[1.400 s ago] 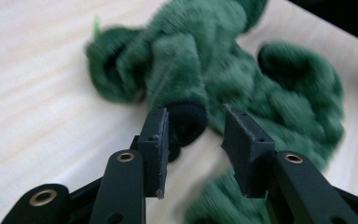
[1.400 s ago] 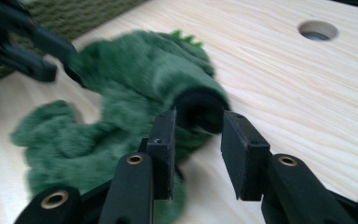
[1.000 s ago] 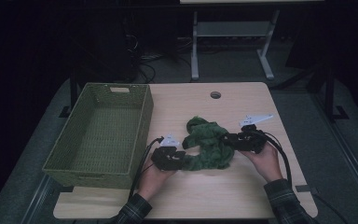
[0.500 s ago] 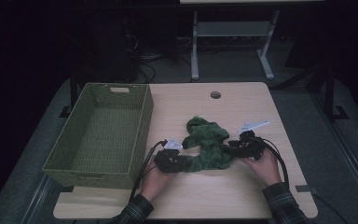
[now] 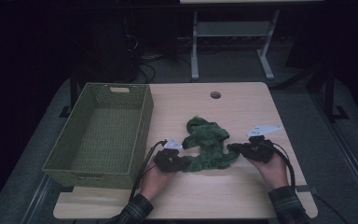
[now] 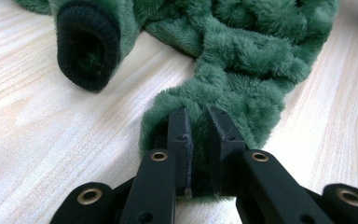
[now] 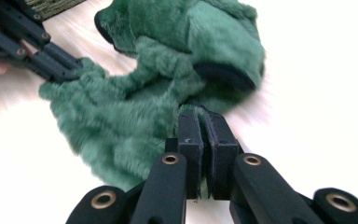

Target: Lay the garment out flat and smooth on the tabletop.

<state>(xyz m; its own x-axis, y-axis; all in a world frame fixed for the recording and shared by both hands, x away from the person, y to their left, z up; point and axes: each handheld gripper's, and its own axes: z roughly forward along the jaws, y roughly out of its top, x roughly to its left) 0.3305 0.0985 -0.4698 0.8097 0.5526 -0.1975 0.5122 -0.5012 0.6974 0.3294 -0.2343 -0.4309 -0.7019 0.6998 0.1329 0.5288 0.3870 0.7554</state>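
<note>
The green fleece garment (image 5: 208,144) lies crumpled on the tabletop (image 5: 242,102) between both grippers, right of the woven basket (image 5: 103,131). The left gripper (image 5: 181,162) is clamped on its near-left edge, the right gripper (image 5: 231,147) pinching its right edge, jaws nearly closed on fabric. Since half a second ago, the right hand has drawn slightly outward, stretching the cloth. Dim light hides the garment's shape.
</note>
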